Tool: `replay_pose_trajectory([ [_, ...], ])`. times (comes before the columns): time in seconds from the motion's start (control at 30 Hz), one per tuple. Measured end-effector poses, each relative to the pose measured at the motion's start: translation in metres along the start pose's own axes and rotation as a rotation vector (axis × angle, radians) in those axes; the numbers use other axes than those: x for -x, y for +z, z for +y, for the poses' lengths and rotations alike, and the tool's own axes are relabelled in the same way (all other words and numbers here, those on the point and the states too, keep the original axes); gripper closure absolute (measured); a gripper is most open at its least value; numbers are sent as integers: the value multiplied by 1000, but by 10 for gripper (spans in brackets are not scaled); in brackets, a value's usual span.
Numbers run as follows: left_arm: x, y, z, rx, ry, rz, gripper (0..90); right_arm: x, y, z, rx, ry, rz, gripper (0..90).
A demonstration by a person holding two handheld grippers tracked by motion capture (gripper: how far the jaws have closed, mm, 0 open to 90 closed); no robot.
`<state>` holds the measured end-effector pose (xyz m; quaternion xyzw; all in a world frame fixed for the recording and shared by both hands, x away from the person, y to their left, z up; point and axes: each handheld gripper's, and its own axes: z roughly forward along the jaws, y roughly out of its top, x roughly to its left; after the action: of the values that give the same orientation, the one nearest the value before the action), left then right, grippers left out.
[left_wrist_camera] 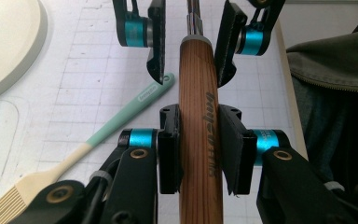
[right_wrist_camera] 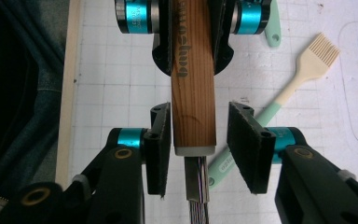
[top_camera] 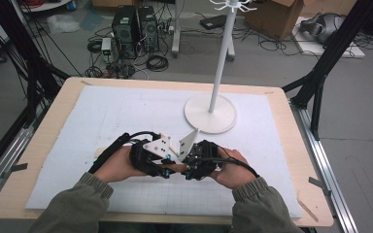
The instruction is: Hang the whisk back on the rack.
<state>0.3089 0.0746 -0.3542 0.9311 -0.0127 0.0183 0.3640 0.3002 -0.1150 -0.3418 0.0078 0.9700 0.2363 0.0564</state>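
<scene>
Nearest the lens in the left gripper view, our left gripper has its two black pads pressed on both sides of a wooden handle with dark lettering, held clear above the gridded white mat. At the handle's far end a grey collar meets a metal shaft, and there our right gripper faces us. In the right gripper view, the right gripper straddles that collar end of the wooden handle; one pad lies against the wood, the other stands apart from it, so the jaws are partly open and nothing is clamped. On the mat beneath lies a pastry brush with a mint handle and cream bristles. From the high view, both hands meet at the near middle of the table, with a white stand beyond them.
</scene>
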Motion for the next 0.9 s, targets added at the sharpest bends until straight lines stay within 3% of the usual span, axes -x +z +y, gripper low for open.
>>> replay_pose_trajectory([
  [0.17,0,0,0,6,-6,-5,703,-1,1,1,-3,-23,14,689],
  [0.4,0,1,0,13,-4,-12,702,-3,1,1,-14,-30,14,707],
  [0.63,-1,1,-3,48,-32,-19,698,-7,0,3,-36,-36,-16,711],
  [0.9,-2,-4,-9,73,-60,-22,630,-4,-6,0,-12,-22,-22,712],
])
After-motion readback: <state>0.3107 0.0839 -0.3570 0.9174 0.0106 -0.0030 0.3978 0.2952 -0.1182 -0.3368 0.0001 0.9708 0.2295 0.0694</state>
